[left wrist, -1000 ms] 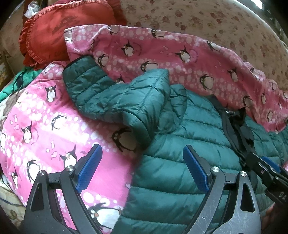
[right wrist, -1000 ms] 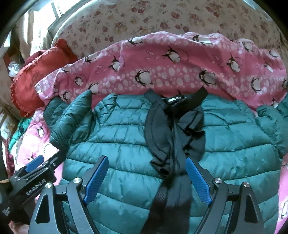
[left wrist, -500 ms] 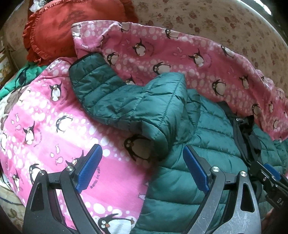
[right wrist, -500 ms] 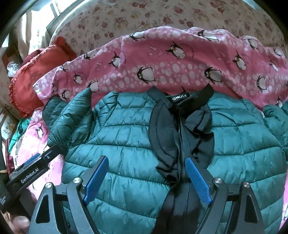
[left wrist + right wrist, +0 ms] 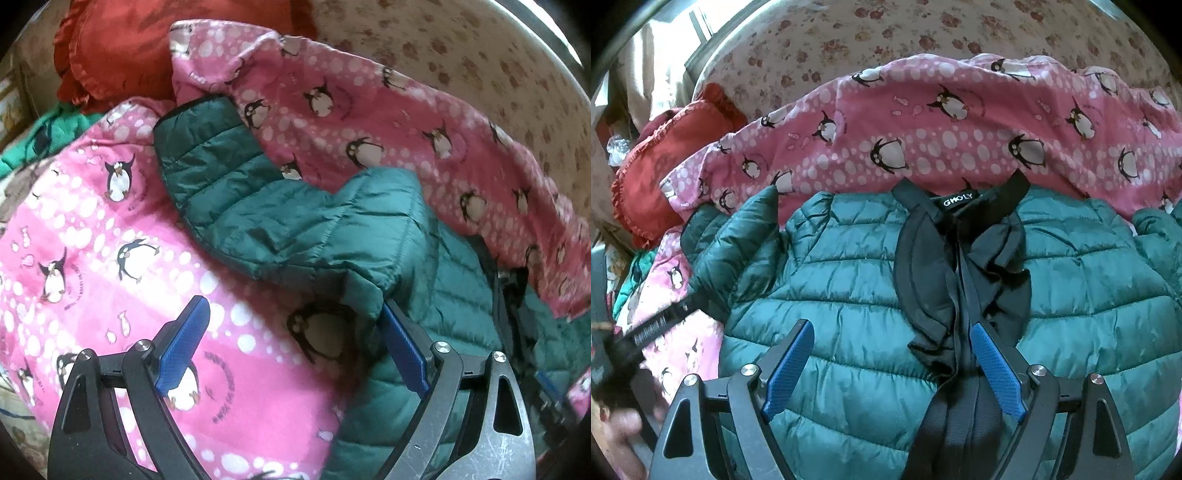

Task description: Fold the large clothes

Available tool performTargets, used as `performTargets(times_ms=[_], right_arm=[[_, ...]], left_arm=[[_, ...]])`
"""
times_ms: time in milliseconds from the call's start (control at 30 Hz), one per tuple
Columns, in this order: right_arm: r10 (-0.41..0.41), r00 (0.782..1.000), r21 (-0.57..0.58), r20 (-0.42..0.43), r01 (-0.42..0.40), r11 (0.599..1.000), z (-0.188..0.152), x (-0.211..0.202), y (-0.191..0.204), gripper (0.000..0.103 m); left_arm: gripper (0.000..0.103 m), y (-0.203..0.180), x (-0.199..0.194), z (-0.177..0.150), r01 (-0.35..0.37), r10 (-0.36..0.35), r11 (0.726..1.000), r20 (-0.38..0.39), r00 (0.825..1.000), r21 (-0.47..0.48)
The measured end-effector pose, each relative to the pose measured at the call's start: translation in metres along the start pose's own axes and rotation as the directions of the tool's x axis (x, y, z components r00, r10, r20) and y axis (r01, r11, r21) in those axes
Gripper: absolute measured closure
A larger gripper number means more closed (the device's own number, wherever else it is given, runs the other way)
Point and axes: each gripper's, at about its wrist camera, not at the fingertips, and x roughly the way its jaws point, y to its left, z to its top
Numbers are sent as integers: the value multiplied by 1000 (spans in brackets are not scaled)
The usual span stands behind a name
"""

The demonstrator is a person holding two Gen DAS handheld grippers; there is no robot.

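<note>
A teal quilted jacket (image 5: 849, 280) lies flat on a pink penguin blanket (image 5: 92, 229), its black collar lining (image 5: 953, 266) facing up. One sleeve (image 5: 332, 236) runs up and left across the blanket to its cuff (image 5: 199, 147). My left gripper (image 5: 291, 321) is open beside the sleeve's lower fold, with only blanket between its fingers. The tip of its right finger (image 5: 402, 354) sits under the edge of that fold. My right gripper (image 5: 890, 332) hangs open above the jacket's body and grips nothing. In the right wrist view, one left-gripper finger (image 5: 665, 319) reaches under the sleeve.
A red frilled cushion (image 5: 122, 44) lies at the back left, with green cloth (image 5: 48, 136) beside it. A floral sheet (image 5: 886, 33) rises behind the blanket's bunched far edge (image 5: 960, 140). A hand (image 5: 624, 435) shows at the right wrist view's lower left.
My left gripper has slid left from above the jacket's body to the sleeve, and its right finger now meets the fold's edge. The right gripper has barely moved.
</note>
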Motion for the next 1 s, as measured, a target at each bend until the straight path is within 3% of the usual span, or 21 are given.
performTargets(times_ms=[100, 233, 400, 633, 767, 867, 1000], right_arm=[[6, 1000, 0, -10, -6, 1000, -3, 1, -1, 17], [15, 999, 10, -30, -15, 1000, -5, 4, -3, 17], [15, 1000, 10, -27, -15, 1000, -5, 5, -4, 17], [18, 999, 14, -41, -18, 1000, -7, 8, -3, 17], [21, 999, 11, -38, -21, 1000, -5, 6, -2, 17], [29, 999, 12, -27, -29, 1000, -5, 1, -2, 17], [38, 999, 20, -30, -37, 999, -8, -4, -2, 17]], left_arm=[[12, 4, 1, 4, 43, -43, 999, -30, 999, -7], [12, -1, -8, 2, 80, -76, 995, -51, 996, 66], [12, 13, -26, 6, 113, -111, 991, -32, 993, 65], [12, 60, -11, 38, -39, 41, 998, 46, 998, -43], [12, 89, 24, 62, -135, 142, 985, 53, 988, -107], [12, 105, 49, 81, -155, 163, 978, 51, 985, -140], [12, 112, 70, 101, -231, 246, 962, 95, 965, -147]])
